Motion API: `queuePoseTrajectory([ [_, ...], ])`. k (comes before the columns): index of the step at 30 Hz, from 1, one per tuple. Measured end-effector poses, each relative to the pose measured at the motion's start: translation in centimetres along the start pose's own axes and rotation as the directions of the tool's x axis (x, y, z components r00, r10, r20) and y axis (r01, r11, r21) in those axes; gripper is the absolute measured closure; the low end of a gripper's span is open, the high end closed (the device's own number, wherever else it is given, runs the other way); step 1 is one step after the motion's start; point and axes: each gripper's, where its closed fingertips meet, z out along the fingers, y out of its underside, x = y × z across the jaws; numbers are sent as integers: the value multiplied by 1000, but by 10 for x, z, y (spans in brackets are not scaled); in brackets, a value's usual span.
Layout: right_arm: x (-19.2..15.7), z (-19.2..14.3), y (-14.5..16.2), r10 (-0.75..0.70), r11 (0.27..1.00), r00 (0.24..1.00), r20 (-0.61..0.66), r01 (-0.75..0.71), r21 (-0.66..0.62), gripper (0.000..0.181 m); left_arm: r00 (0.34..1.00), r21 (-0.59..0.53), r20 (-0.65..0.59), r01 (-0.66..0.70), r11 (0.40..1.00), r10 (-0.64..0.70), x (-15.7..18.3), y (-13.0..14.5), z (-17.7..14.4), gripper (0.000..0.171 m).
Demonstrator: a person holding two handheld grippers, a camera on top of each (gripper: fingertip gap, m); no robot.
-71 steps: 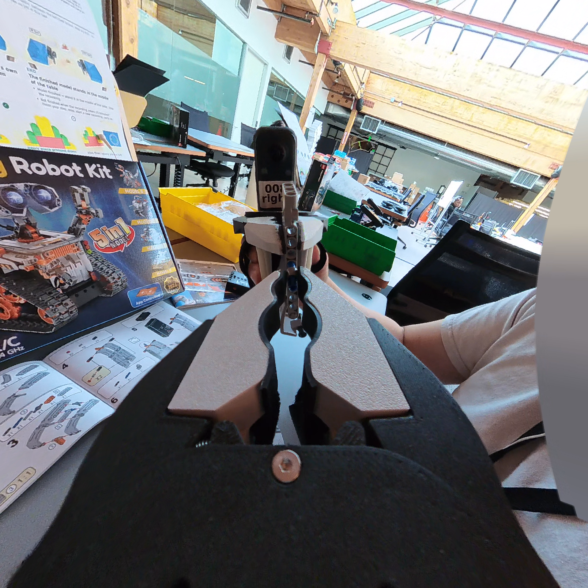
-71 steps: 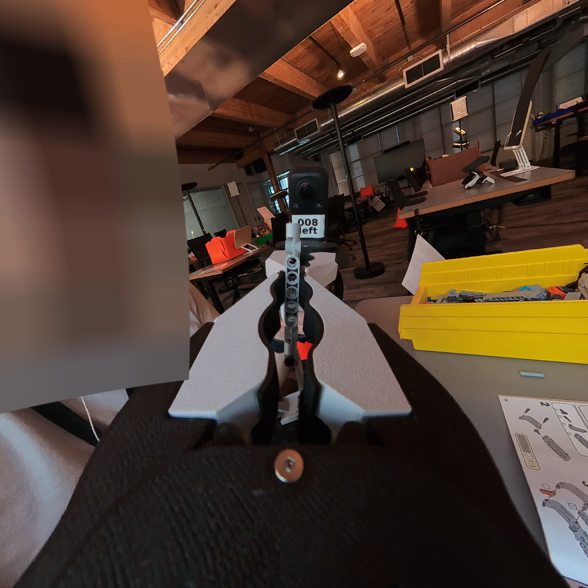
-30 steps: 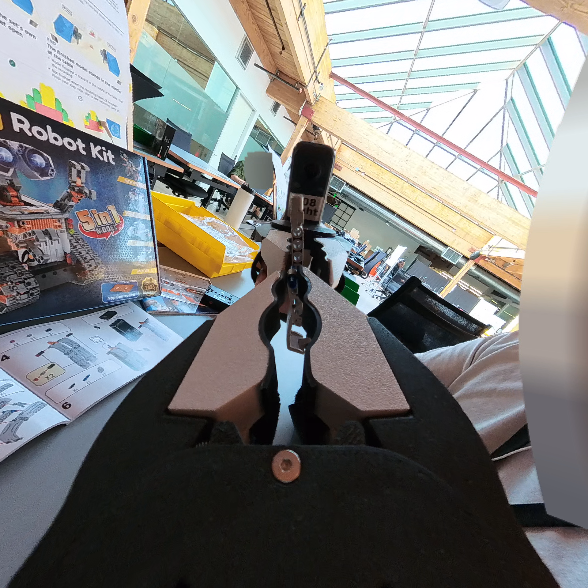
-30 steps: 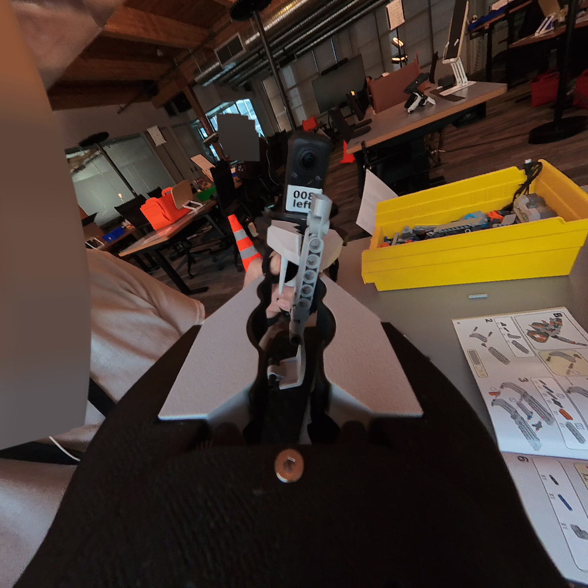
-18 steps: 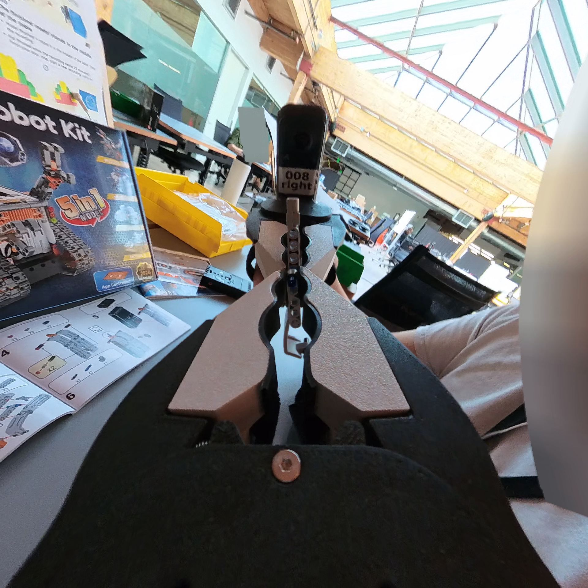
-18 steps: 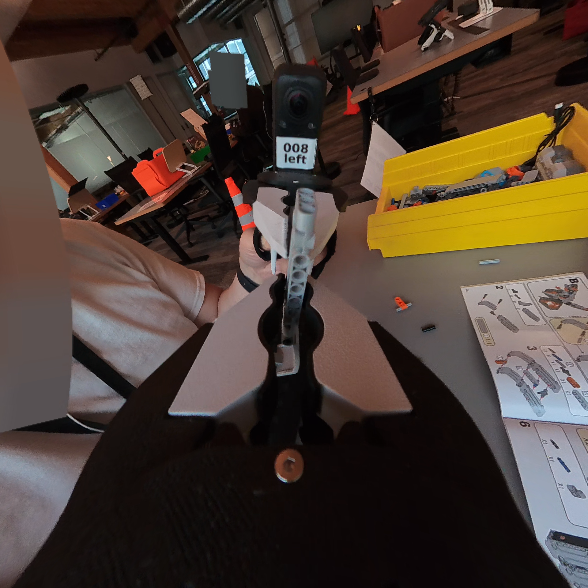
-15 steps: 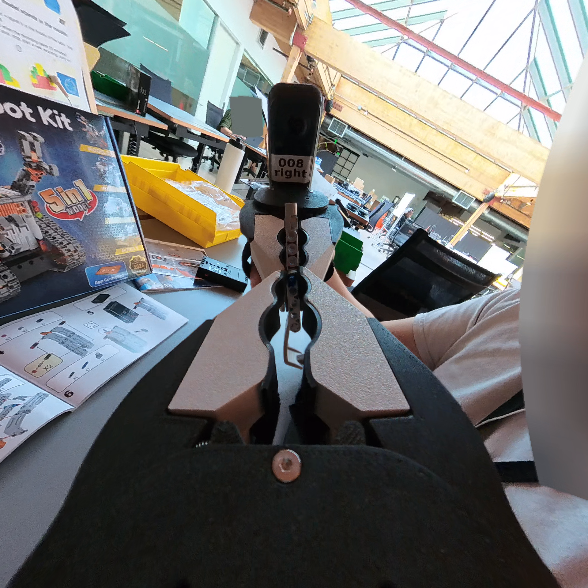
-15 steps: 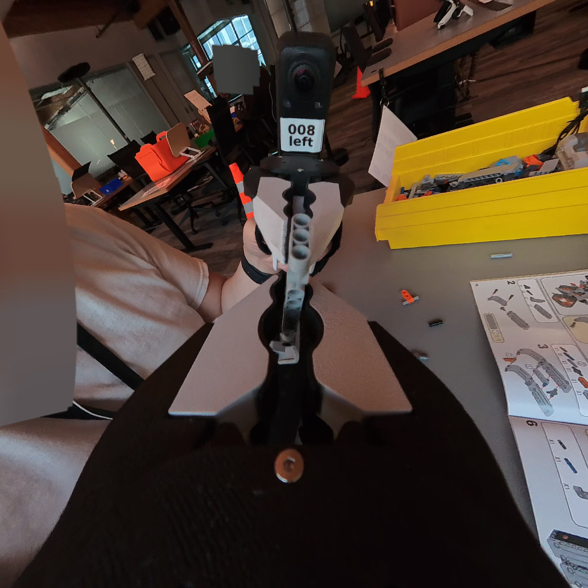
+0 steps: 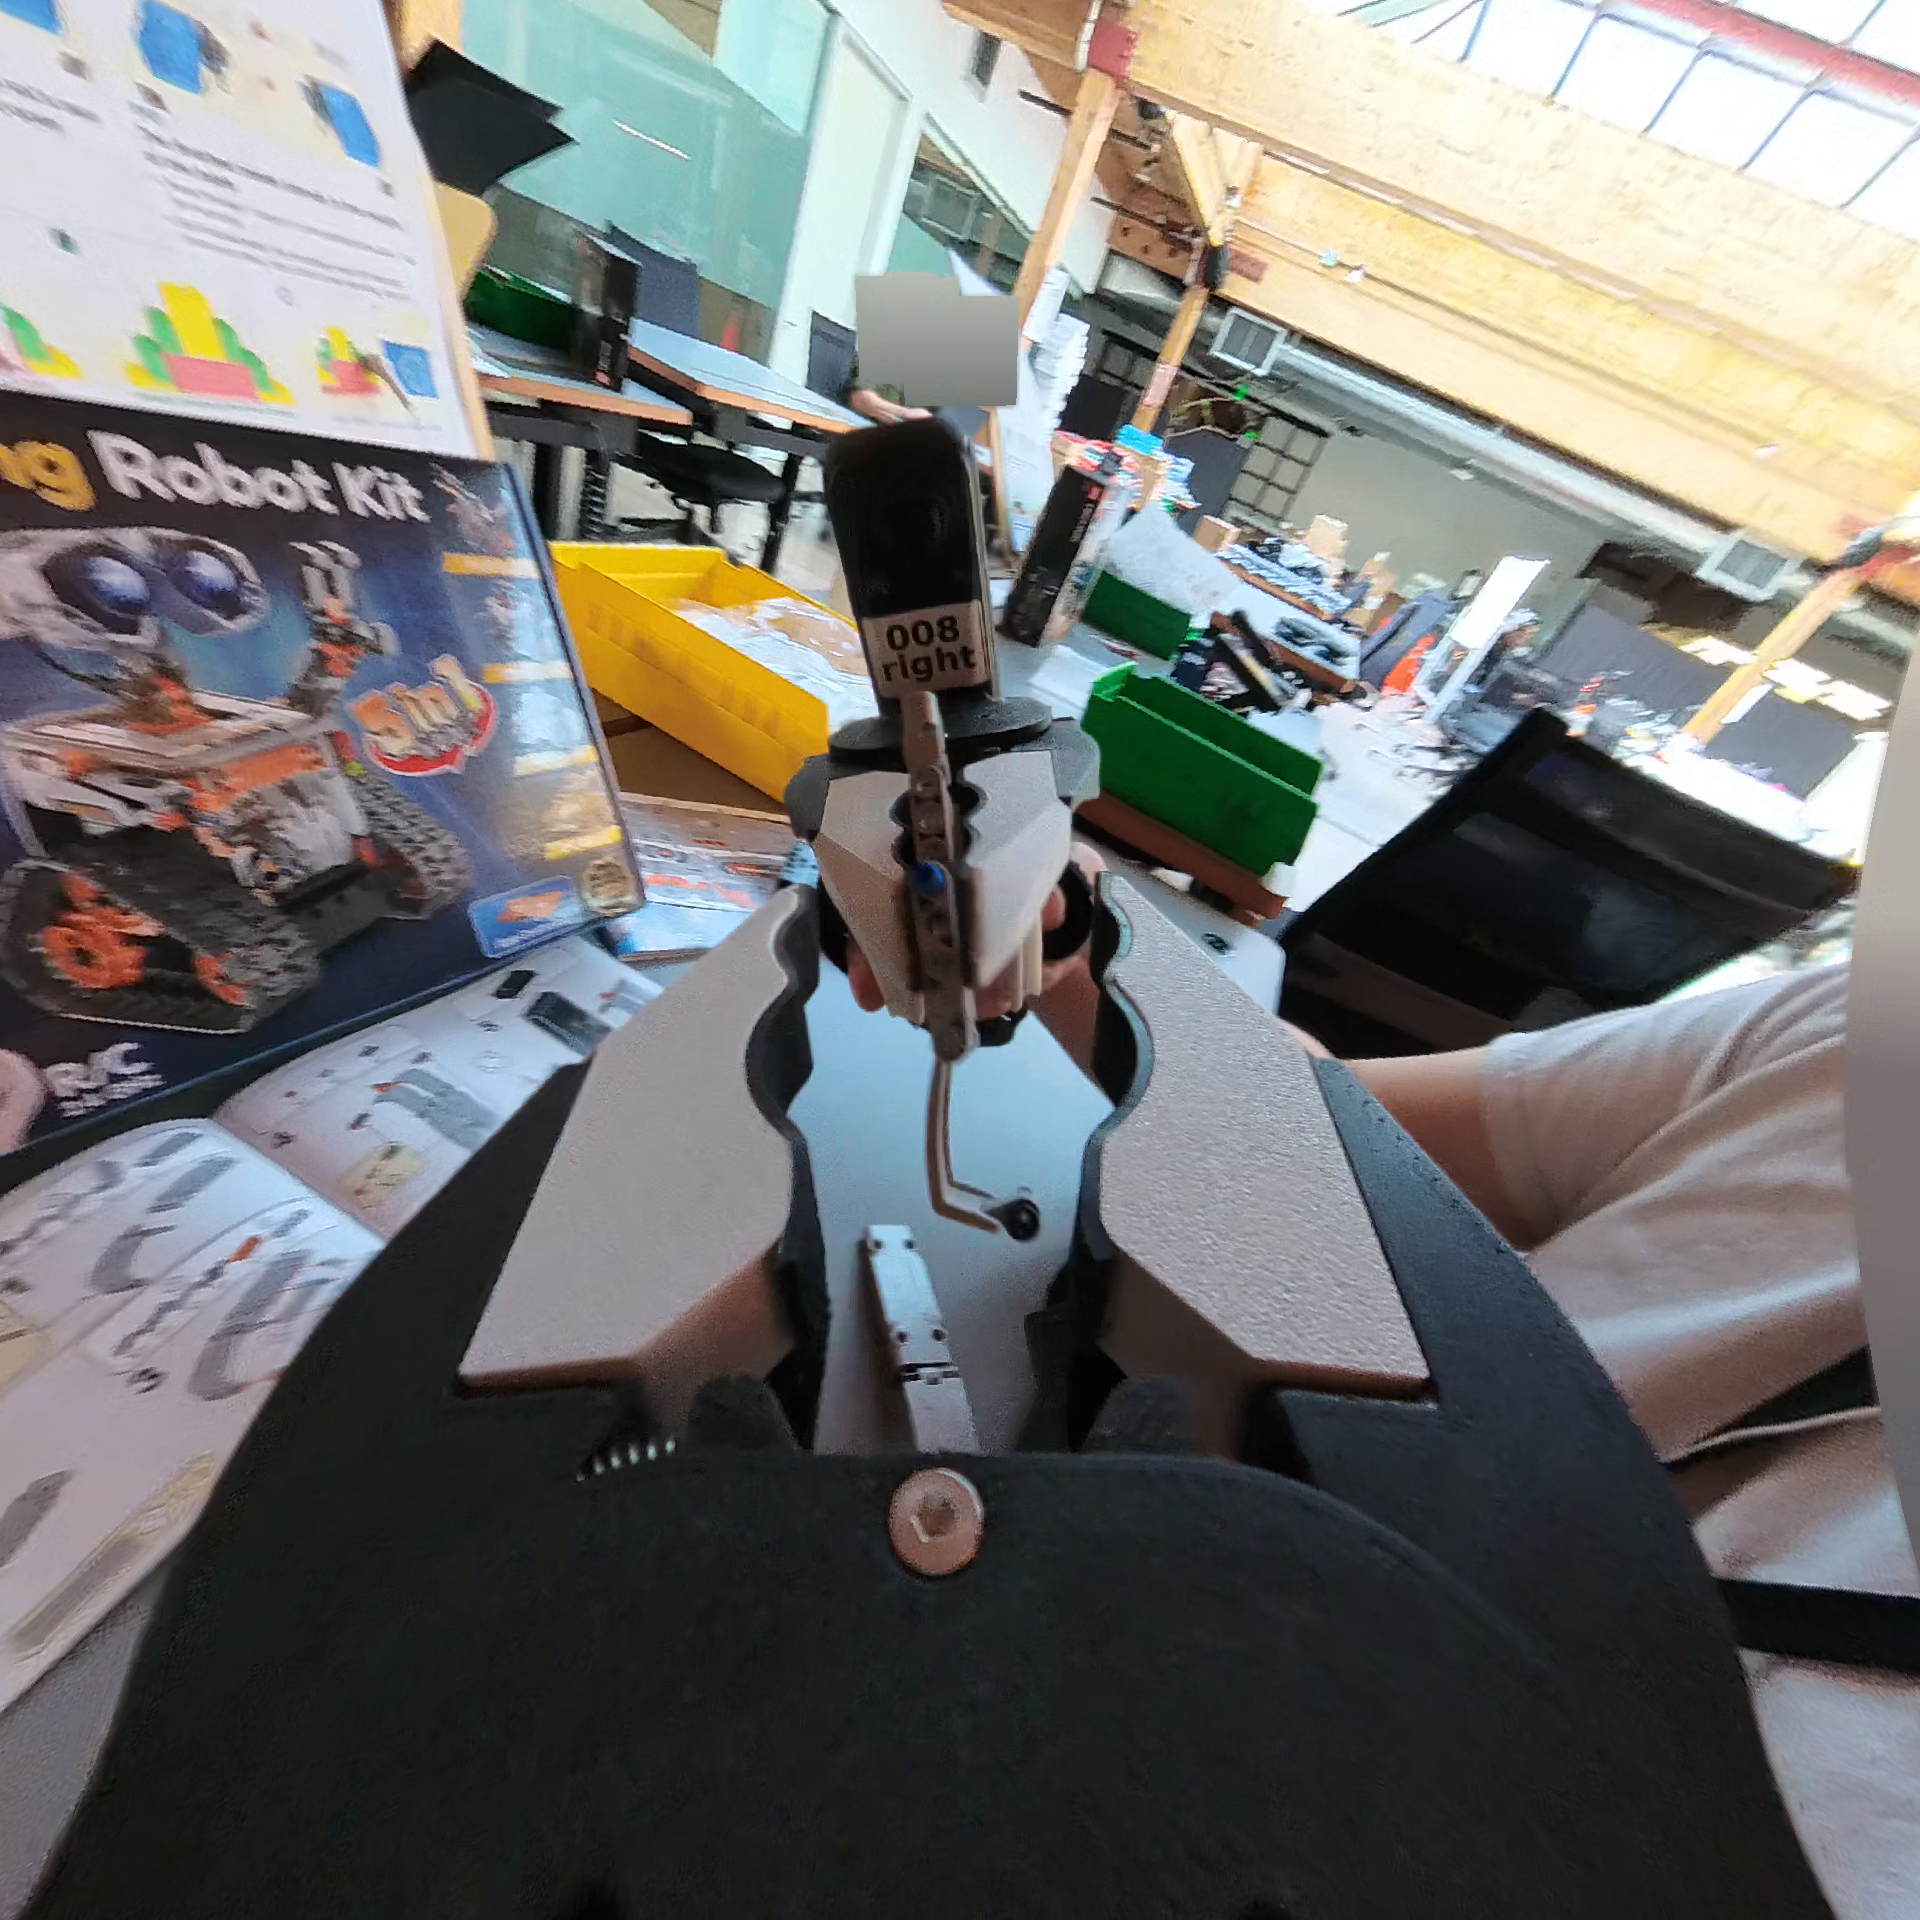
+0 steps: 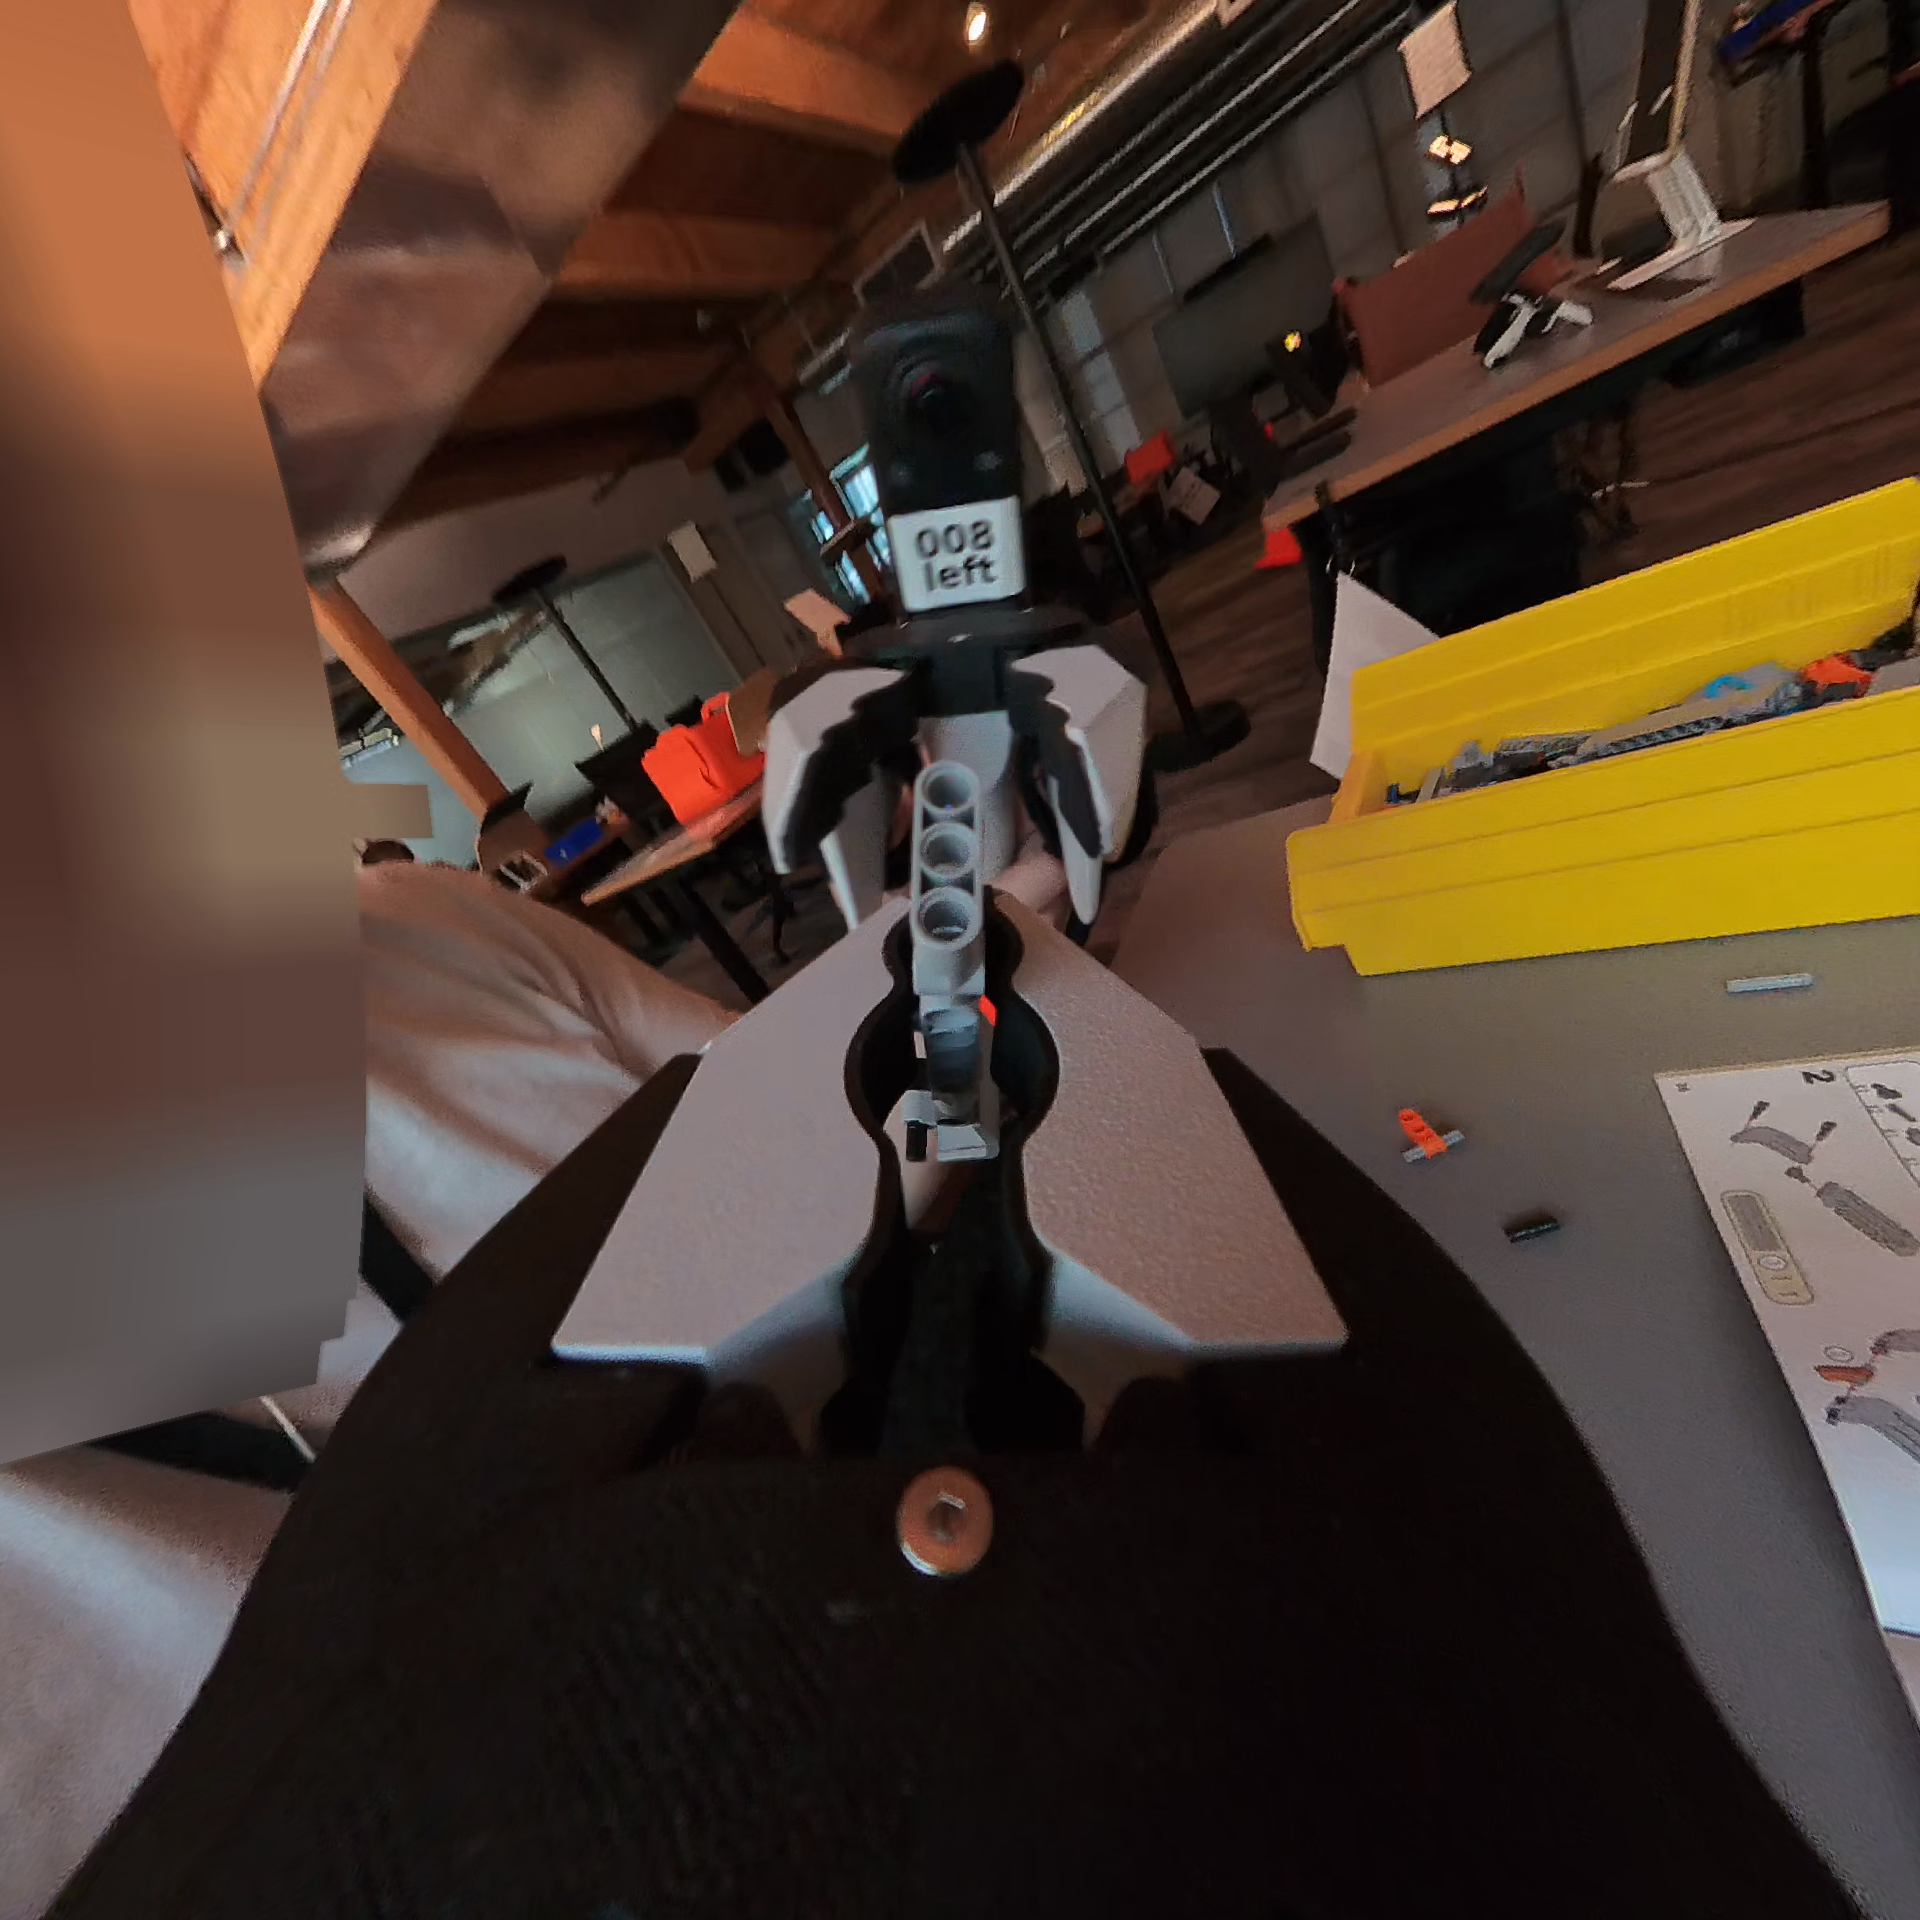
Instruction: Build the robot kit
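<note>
My right gripper is shut on a light grey beam with holes and holds it above the grey table. In the left wrist view the right gripper faces me. The beam there carries a blue pin, and a thin bent grey piece hangs from it, ending in a black pin. My left gripper is open, jaws wide on either side of the beam without touching it. It also shows in the right wrist view. A small light grey piece shows low between the left jaws.
A robot kit box stands to the left, with an instruction booklet in front of it and yellow and green bins behind. A yellow bin of parts, a booklet, an orange piece and a black pin lie right. A person's sleeve is close. Only a small space, under 4 cm, lies between the two pairs of fingers.
My left gripper has opened and let go of the beam assembly, which both grippers held before. The right gripper stays shut on it, now a little farther off.
</note>
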Motion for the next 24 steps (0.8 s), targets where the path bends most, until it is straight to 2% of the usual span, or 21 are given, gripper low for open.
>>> queuePoseTrajectory([
  [2,14,-5,-12,38,996,998,-50,-34,88,176,991,-11,89,-96,995,96,-1,-1,-6,117],
  [4,26,-13,-25,99,978,992,-83,-81,194,176,924,-80,269,-259,962,271,-9,3,-9,110],
  [6,34,-19,-33,143,957,985,-98,-113,267,176,754,-190,461,-432,882,468,-20,3,-12,93],
  [7,37,-19,-33,155,954,981,-113,-119,277,176,648,-248,527,-502,829,550,-22,1,-12,93],
  [8,40,-18,-32,162,952,978,-133,-119,281,176,556,-300,556,-559,773,618,-22,-1,-9,92],
  [9,41,-16,-32,164,952,976,-144,-118,283,176,496,-339,555,-598,726,668,-20,0,-3,91],
  [10,41,-14,-32,172,950,974,-151,-123,287,176,471,-370,538,-613,698,699,-20,4,4,90],
  [12,39,-9,-31,188,946,969,-159,-135,294,176,469,-419,515,-592,688,717,-27,12,14,86],
  [15,44,-14,-33,189,942,957,-219,-113,317,176,484,-413,513,-585,698,709,-31,13,17,90],
  [20,38,-12,-33,178,950,964,-200,-115,291,176,504,-404,495,-587,701,707,-25,15,16,104],
  [24,30,-12,-38,200,940,969,-143,-148,309,176,475,-417,504,-597,685,721,-22,11,4,108],
])
